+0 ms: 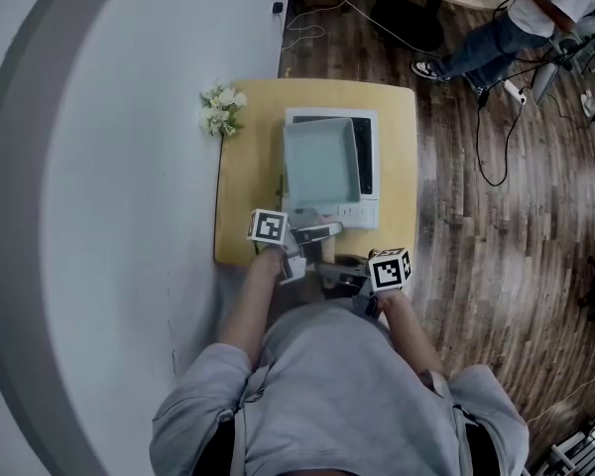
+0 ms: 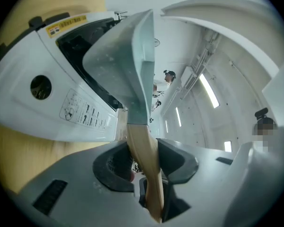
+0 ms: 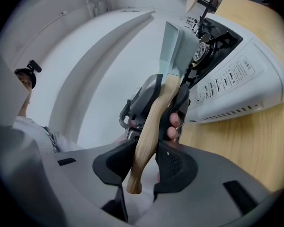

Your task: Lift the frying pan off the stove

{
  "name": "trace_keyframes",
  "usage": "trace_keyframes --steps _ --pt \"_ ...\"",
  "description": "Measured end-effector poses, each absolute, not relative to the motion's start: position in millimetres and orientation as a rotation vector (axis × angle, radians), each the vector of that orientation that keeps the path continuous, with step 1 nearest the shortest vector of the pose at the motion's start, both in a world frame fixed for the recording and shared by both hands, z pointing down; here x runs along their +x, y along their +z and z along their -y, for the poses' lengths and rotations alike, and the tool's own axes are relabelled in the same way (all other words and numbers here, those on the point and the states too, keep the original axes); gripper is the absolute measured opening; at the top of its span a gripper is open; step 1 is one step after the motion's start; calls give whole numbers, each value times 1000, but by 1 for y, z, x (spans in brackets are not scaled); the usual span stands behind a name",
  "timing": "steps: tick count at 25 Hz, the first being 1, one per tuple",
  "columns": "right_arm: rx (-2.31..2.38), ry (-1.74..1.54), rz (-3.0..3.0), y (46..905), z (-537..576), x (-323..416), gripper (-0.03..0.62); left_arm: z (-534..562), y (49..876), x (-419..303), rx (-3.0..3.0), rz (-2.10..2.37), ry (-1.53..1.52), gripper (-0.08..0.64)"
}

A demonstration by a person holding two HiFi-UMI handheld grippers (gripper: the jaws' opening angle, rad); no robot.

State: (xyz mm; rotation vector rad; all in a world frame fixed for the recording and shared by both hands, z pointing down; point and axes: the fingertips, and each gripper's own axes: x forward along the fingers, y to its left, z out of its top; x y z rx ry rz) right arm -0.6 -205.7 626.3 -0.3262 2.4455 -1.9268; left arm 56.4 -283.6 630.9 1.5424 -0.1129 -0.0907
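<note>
A small wooden table (image 1: 397, 137) with rounded corners stands on a dark plank floor (image 1: 516, 226). A white stove (image 1: 355, 211) sits on it just ahead of the fingers of the left gripper (image 2: 144, 163) and right gripper (image 3: 145, 162) — white flowers (image 1: 221, 110) lie well beyond the left fingers, at the far corner.

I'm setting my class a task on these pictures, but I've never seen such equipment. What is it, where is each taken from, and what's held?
A person holds a hand-held gripper in each hand. One picture looks down from a head camera; the others ride on the left hand-held gripper and right hand-held gripper. A wooden table carries a white stove and white flowers. Both hand-held grippers clamp the wooden handle of a pale square frying pan over the stove.
</note>
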Motion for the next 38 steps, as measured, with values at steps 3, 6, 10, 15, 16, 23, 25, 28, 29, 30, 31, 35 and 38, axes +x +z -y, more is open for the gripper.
trace_keyframes --steps 3,6,10,15,16,23,25,28,29,30,31,35,38 --pt "-323 -1903 -2480 628 178 -8 121 256 632 49 1608 121 -47 132" --pt "-325 -1884 -2500 624 153 -14 121 232 628 44 1642 125 -21 132" --pt "-328 -1854 -2512 622 117 -26 121 196 624 34 1671 130 11 132" --pt "-329 -1819 -2521 617 68 -36 121 145 617 25 1701 137 42 132" --pt "-326 -1814 -2522 616 57 -38 121 134 617 24 1704 141 50 132" --pt "-338 -1792 -2520 612 -6 -57 121 71 612 6 1722 140 68 133" --pt "-343 -1784 -2526 610 -27 -58 123 50 610 5 1727 137 71 135" --pt "-336 -1763 -2556 618 -82 -48 123 -6 616 15 1744 140 65 135" --pt "-334 -1757 -2564 620 -97 -46 123 -20 617 17 1752 143 65 135" --pt "-333 -1754 -2568 619 -104 -44 123 -27 616 18 1758 145 64 135" --pt "-336 -1752 -2567 615 -103 -45 123 -26 612 18 1762 146 62 135" --pt "-348 -1751 -2572 601 -91 -46 123 -14 597 16 1769 145 52 135" --pt "-345 -1765 -2581 605 -102 -45 124 -24 601 18 1763 154 53 135"
